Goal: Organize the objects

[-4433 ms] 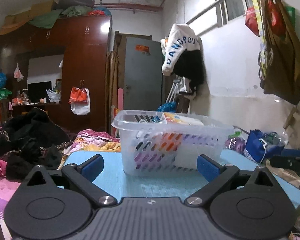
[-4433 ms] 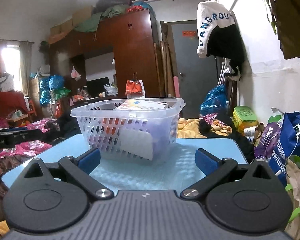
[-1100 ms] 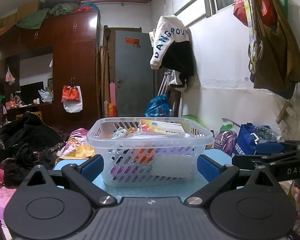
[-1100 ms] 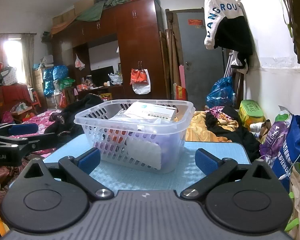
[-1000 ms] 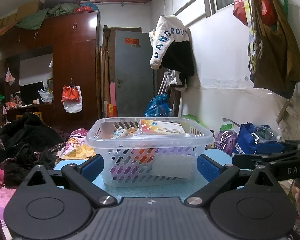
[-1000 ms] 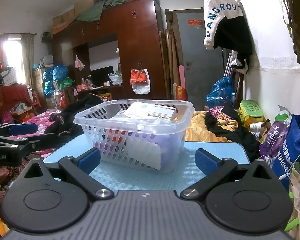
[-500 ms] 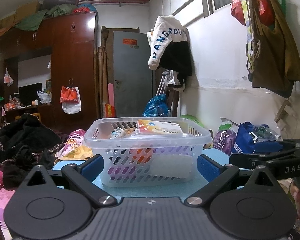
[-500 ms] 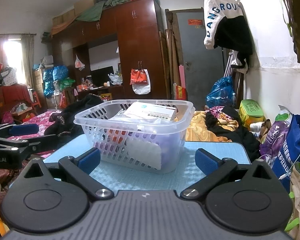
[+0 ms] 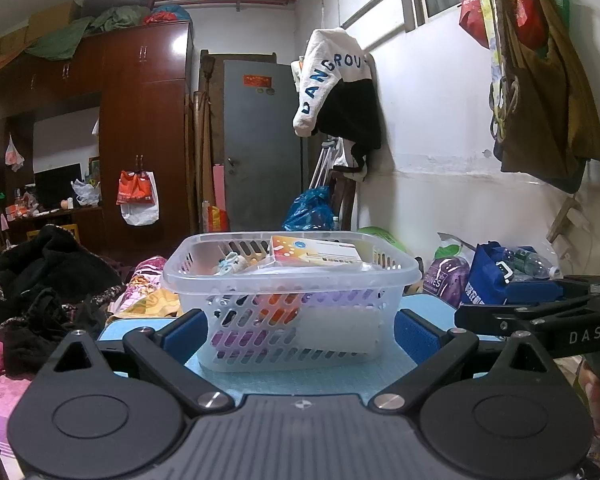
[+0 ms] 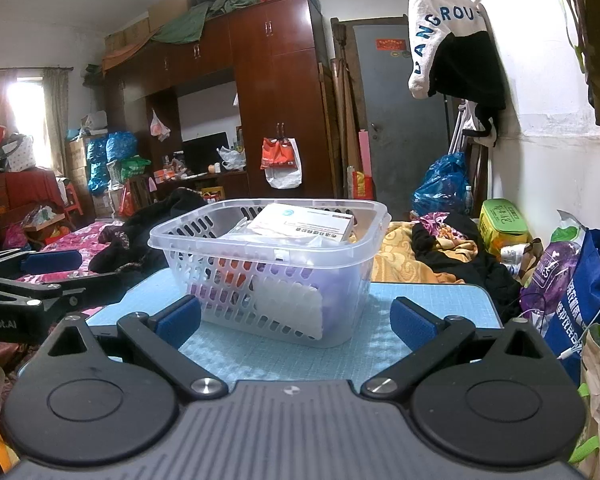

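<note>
Your right gripper (image 10: 296, 322) is hovering with blue pads spread wide, gripping nothing, facing the clear basket (image 10: 224, 240) sitting on the blue mat (image 10: 380, 344); a white box (image 10: 300, 224) is lying on top.

Your left hand-held gripper (image 9: 302, 330) is level with its blue-padded fingers (image 9: 186, 330) spread wide and nothing between them. Your right hand-held gripper (image 10: 296, 322) sits alongside, just to its right, equally level, fingers (image 10: 412, 322) wide apart and empty.
</note>
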Tool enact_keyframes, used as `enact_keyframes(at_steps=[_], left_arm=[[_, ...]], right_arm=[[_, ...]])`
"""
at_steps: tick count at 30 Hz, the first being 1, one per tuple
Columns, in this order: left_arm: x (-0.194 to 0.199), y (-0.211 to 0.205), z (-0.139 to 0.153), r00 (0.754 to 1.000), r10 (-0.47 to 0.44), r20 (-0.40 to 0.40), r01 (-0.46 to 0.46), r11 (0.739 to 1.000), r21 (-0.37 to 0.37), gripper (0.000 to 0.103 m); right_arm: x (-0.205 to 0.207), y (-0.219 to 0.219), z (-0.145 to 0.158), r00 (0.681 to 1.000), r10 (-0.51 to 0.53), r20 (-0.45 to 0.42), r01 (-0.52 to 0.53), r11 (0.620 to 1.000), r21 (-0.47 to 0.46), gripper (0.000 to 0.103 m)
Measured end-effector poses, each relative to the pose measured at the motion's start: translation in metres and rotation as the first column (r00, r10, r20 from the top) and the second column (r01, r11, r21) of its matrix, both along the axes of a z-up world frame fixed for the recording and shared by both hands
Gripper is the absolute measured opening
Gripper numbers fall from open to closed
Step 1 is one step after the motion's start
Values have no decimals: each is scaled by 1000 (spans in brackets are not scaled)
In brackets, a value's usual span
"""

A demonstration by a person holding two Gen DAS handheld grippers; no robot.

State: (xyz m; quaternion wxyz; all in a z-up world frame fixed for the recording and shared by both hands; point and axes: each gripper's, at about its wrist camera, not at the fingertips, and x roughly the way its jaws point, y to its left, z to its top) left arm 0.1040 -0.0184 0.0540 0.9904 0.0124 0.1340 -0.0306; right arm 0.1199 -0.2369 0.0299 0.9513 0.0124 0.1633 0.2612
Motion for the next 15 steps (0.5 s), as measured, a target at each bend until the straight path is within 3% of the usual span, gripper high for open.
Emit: enact_keyframes(at_steps=[15], left_arm=[[0,-2,-1,1000,-1,2,1,1000,1,101]], right_arm=[[0,0,0,1000,0,-1,0,1000,0,103]])
